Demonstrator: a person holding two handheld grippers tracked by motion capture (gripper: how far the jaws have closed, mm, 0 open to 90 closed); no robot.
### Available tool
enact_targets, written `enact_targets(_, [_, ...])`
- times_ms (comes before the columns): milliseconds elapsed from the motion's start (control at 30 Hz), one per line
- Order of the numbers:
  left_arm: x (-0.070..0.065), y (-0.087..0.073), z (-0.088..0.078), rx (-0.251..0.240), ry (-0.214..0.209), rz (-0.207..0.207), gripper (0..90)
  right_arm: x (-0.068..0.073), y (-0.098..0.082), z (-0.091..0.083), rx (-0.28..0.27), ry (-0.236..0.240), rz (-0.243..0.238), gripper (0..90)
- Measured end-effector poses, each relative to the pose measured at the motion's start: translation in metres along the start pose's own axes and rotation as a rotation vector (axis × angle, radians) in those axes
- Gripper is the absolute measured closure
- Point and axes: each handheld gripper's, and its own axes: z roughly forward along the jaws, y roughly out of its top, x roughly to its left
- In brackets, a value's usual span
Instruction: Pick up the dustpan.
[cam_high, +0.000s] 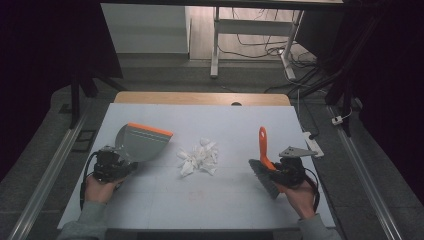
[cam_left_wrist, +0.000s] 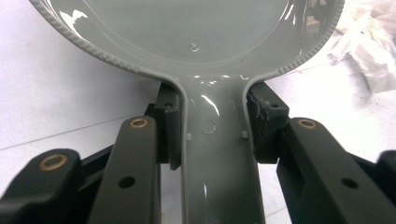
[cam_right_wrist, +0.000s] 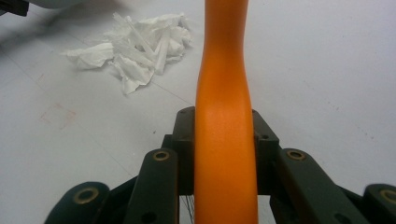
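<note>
A grey dustpan (cam_high: 141, 142) with an orange front lip lies at the left of the white table. My left gripper (cam_high: 116, 165) is shut on its handle (cam_left_wrist: 217, 154), the pads pressing both sides. At the right, my right gripper (cam_high: 280, 172) is shut on the orange handle (cam_right_wrist: 224, 140) of a hand brush (cam_high: 264, 167), whose dark bristles point toward me and whose handle (cam_high: 262, 142) points away. A heap of crumpled white paper scraps (cam_high: 199, 157) lies between the two tools; the scraps (cam_right_wrist: 135, 49) show at the upper left in the right gripper view.
The white table cover (cam_high: 220, 200) reaches to a wooden edge (cam_high: 200, 98) at the back. A white power strip (cam_high: 314, 143) lies off the table's right side. Desk legs and cables (cam_high: 260, 47) stand on the floor behind.
</note>
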Motion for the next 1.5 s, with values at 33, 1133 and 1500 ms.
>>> enact_targets(33, [0.0, 0.0, -0.001, -0.002, -0.003, 0.007, 61.7, 0.0, 0.0, 0.0, -0.001, 0.001, 0.003, 70.3])
enact_targets(1133, [0.005, 0.001, -0.04, -0.039, -0.128, 0.192, 61.7, -0.001, 0.009, -0.001, -0.034, 0.013, -0.008, 70.3])
enact_targets(1500, [0.001, -0.004, -0.043, -0.024, -0.18, 0.23, 61.7, 0.005, 0.025, 0.008, -0.055, 0.037, -0.014, 70.3])
